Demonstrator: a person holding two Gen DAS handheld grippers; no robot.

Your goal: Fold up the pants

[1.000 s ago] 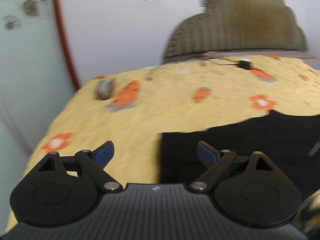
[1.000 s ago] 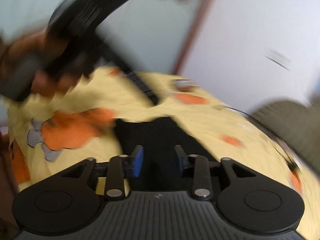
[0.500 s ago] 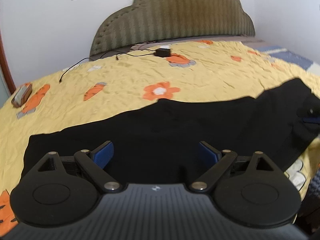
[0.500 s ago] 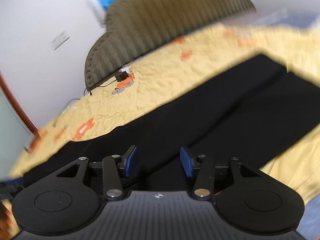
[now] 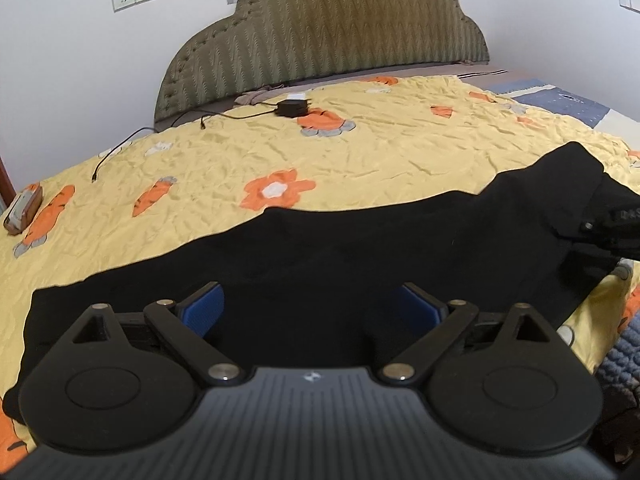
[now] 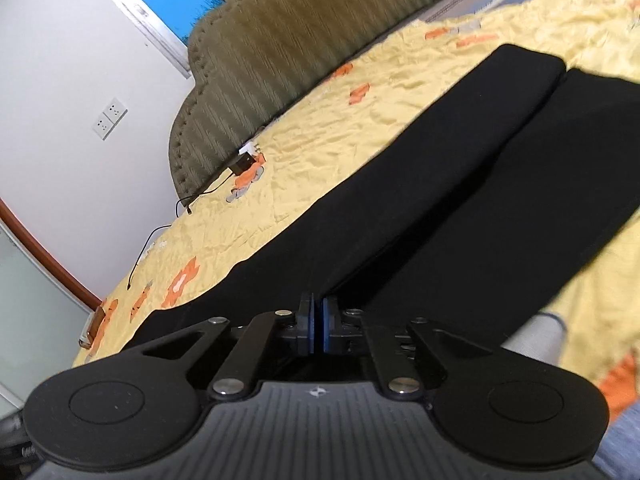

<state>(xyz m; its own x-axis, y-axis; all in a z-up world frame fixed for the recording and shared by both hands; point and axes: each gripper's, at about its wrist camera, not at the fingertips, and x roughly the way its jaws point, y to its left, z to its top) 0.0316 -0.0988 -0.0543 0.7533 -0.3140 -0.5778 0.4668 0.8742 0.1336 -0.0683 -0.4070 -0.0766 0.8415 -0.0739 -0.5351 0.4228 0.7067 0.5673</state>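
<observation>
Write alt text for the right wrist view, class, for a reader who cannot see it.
The right gripper, shut, sits over black pants spread flat on a yellow flowered bedspread, legs side by side. Behind are a padded headboard and a black charger with cable.

A bed covered by a yellow bedspread point(image 5: 360, 152) with orange flowers carries everything. Black pants point(image 5: 360, 264) lie spread flat on it, directly ahead of and under both tongs. Far beyond them, near the padded headboard point(image 5: 320, 28), rests a black charger point(image 5: 291, 107) with its cable point(image 5: 120, 148). A small brown object point(image 5: 22, 210) lies far left.
</observation>
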